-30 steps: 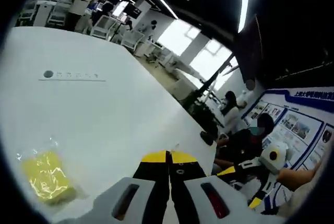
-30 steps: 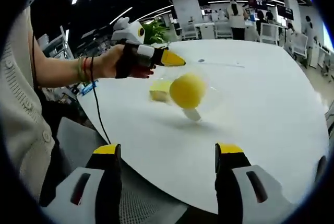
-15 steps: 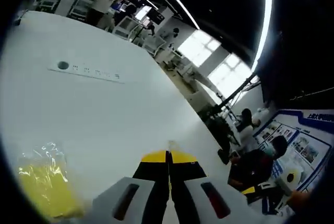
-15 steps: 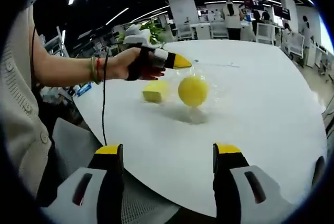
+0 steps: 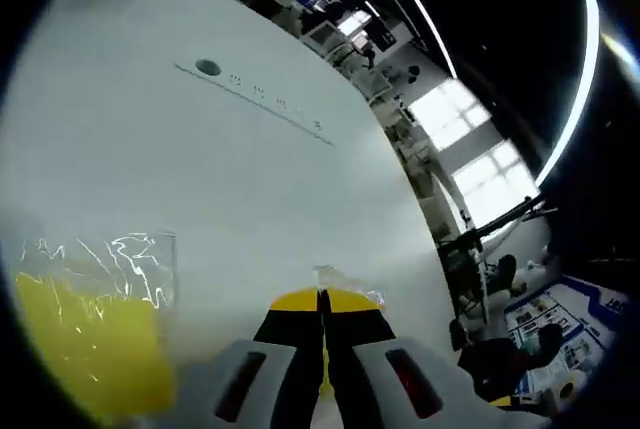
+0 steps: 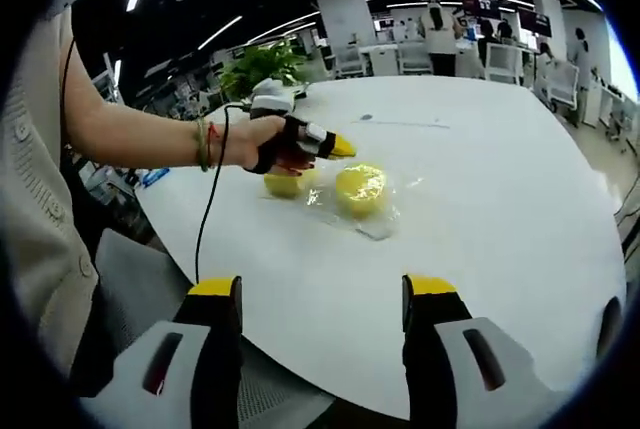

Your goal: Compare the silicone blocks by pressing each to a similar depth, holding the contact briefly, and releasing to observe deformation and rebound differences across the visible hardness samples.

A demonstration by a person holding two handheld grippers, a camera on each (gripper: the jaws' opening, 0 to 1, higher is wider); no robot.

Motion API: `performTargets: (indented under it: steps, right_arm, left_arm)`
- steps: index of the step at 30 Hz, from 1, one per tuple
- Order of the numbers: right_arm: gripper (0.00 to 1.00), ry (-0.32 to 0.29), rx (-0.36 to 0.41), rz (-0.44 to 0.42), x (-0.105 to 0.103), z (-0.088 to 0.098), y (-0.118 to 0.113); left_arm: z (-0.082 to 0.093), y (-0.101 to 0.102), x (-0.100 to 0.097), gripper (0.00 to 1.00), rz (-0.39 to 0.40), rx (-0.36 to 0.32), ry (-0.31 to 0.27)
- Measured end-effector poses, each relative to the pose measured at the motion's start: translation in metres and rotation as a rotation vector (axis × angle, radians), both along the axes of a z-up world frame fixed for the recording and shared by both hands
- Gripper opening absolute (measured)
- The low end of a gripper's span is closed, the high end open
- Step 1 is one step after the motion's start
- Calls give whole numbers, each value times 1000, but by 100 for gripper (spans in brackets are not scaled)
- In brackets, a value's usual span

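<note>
Yellow blocks [image 6: 360, 189] beside left gripper [image 6: 335, 146], apparently bagged

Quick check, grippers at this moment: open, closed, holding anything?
Left gripper: jaws shut together, a bit of clear plastic wrap at the tips; whether it is pinched cannot be told.
Right gripper: open, jaws wide apart, holding nothing.

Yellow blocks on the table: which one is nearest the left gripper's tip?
The round yellow block in crinkled plastic wrap lies just past the left gripper tip; the smaller yellow block sits under the person's hand.
</note>
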State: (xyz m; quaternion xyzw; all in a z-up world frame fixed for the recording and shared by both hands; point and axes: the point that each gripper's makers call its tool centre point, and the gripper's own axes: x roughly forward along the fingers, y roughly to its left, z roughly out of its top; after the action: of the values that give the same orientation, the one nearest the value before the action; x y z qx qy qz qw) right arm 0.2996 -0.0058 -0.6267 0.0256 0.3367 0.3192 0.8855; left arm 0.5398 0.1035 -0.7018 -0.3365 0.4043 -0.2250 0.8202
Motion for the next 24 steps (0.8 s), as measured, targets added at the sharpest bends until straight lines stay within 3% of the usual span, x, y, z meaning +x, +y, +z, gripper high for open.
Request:
performTargets:
  steps: [9,16,22,24]
  right_arm:
    - [61,17,6,-2,0,-5,-2]
    - [60,30,7,17,-2,-9,2]
    - [60,32,5,24,0,-9,6]
    - [60,35,2,27,0,-10,6]
  left_arm:
    - [-22,-1,3,0,32,68,43]
    - [-25,2,5,0,32,65,55]
    - [-26,4,7,0,18,95,28]
    - [-26,13,10,5,17,156,-5]
